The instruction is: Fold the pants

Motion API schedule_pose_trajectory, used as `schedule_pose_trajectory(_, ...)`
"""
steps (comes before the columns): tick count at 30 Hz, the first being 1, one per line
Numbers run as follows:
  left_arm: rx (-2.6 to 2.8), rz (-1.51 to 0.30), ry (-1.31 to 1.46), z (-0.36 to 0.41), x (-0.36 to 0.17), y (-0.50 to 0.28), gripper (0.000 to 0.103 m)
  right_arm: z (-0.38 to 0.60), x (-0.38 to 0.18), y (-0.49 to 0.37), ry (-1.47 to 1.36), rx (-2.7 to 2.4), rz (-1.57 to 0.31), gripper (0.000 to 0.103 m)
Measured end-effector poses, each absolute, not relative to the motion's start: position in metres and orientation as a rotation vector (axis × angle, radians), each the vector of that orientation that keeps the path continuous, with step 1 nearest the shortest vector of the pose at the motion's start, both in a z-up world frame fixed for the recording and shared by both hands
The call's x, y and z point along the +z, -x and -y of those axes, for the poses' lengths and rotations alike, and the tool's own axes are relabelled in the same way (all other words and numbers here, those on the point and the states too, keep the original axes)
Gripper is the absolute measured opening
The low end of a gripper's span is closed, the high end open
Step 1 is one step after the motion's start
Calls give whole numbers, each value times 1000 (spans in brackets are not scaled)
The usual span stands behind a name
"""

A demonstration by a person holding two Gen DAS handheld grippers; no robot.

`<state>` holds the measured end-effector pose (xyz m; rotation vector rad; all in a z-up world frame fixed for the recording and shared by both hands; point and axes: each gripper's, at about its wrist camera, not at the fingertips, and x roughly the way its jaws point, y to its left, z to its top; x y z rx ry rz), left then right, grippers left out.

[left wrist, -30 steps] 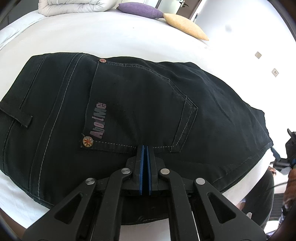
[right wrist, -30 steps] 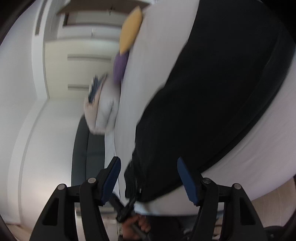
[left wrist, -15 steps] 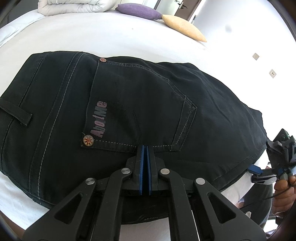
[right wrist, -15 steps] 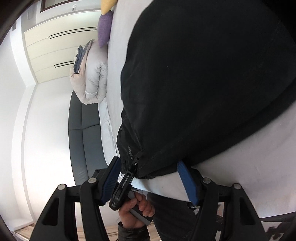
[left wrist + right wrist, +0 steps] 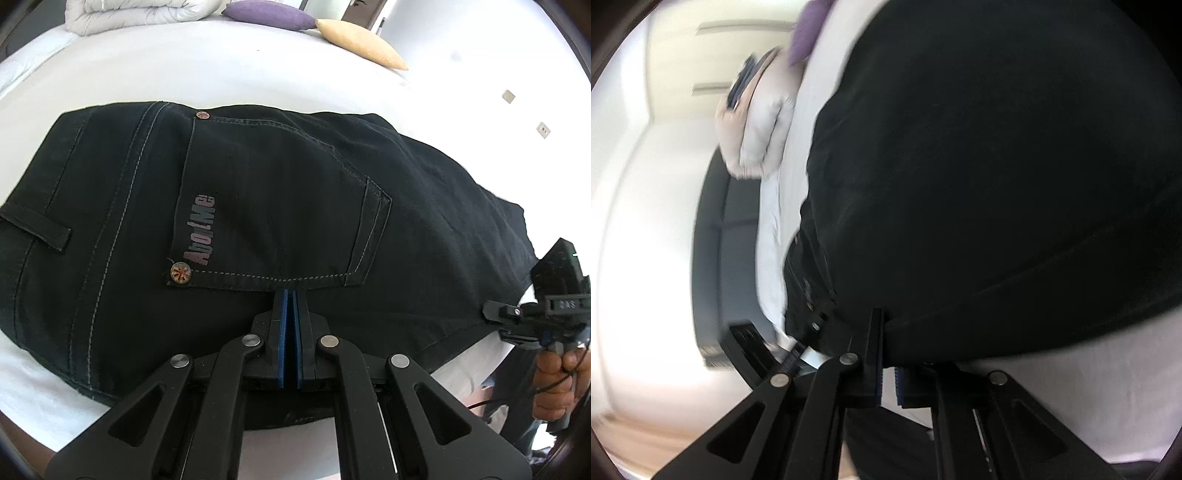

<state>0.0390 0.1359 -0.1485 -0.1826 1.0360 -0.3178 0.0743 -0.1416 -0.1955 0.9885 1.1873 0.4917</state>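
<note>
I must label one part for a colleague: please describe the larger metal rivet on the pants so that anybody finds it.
On the white bed lie black pants. Beside their printed logo, the rivet pins the pocket's near corner, patterned and bigger than the other.

Pants (image 5: 280, 206), pillows (image 5: 269, 14) on bed (image 5: 184, 74)

Your pants (image 5: 280, 206) are black denim, lying flat on the white bed (image 5: 229, 74), already folded leg over leg with the seat side up. You can see a back pocket (image 5: 280, 206) with pale stitching, two copper rivets (image 5: 180, 273) and a faded logo print (image 5: 201, 230). The waistband lies at left with one belt loop (image 5: 40, 230).
</note>
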Motion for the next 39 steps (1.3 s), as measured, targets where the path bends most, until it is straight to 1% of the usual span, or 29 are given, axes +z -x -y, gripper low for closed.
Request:
schedule_pose_trajectory(2,-312,-1029,167,-135,-148,-35,2,141,-197,-69,-965,494,-1188,4)
schedule_pose_trajectory(5,-310,-1023,180,-137,-149,-34,3,146,-207,-71,-1027,488,-1188,2)
schedule_pose_trajectory(10,-309,-1026,165,-138,-141,-30,3,158,-216,-72,-1140,534,-1141,3)
schedule_pose_trajectory(11,-300,-1032,153,-136,-137,-30,3,161,-215,-71,-1139,520,-1128,6)
schedule_pose_trajectory(13,-281,-1026,138,-132,-127,-28,3,168,-209,-69,-1146,503,-1125,16)
schedule_pose_trajectory(15,-299,-998,138,-123,-112,-29,3,172,-199,-64,-1152,502,-1129,42)
schedule_pose_trajectory(16,-310,-986,136,-118,-107,-32,3,175,-191,-59,-1126,502,-1135,50)
schedule_pose_trajectory(17,-325,-976,129,-111,-101,-36,3,177,-179,-53,-1068,494,-1148,66)
schedule_pose_trajectory(18,-340,-972,121,-103,-98,-40,3,181,-167,-46,-1018,493,-1145,70)
schedule_pose_trajectory(19,-353,-972,110,-95,-96,-45,3,182,-160,-43,-994,511,-1137,70)
schedule_pose_trajectory(20,-366,-981,94,-84,-97,-52,3,185,-149,-41,-977,551,-1121,69)
schedule_pose_trajectory(21,-375,-993,78,-75,-100,-58,3,190,-138,-41,-981,571,-1081,67)
schedule_pose_trajectory(23,-387,-1023,65,-61,-112,-72,3,206,-122,-47,-1000,570,-993,65)
schedule_pose_trajectory(25,-375,-1056,74,-55,-125,-82,3,219,-121,-63,-1042,564,-952,58)
schedule_pose_trajectory(27,-367,-1043,89,-55,-128,-83,3,222,-134,-86,-1088,559,-960,49)
schedule_pose_trajectory(28,-369,-1041,104,-57,-129,-82,3,219,-143,-97,-1110,574,-975,47)
schedule_pose_trajectory(29,-376,-1040,117,-62,-134,-81,3,216,-155,-107,-1128,579,-995,43)
schedule_pose_trajectory(30,-382,-1039,128,-64,-136,-80,3,208,-171,-120,-1116,563,-1033,39)
schedule_pose_trajectory(31,-391,-1038,145,-67,-138,-79,3,206,-183,-128,-1099,535,-1065,38)
schedule_pose_trajectory(32,-396,-1039,161,-71,-140,-79,3,207,-194,-134,-1094,498,-1093,25)
schedule_pose_trajectory(33,-403,-1039,176,-74,-141,-79,3,210,-208,-139,-1105,463,-1114,1)
schedule_pose_trajectory(36,-421,-1036,208,-77,-148,-81,3,233,-209,-139,-1130,438,-1035,0)
schedule_pose_trajectory(39,-426,-1038,218,-79,-149,-81,3,285,-206,-135,-1126,295,-923,0)
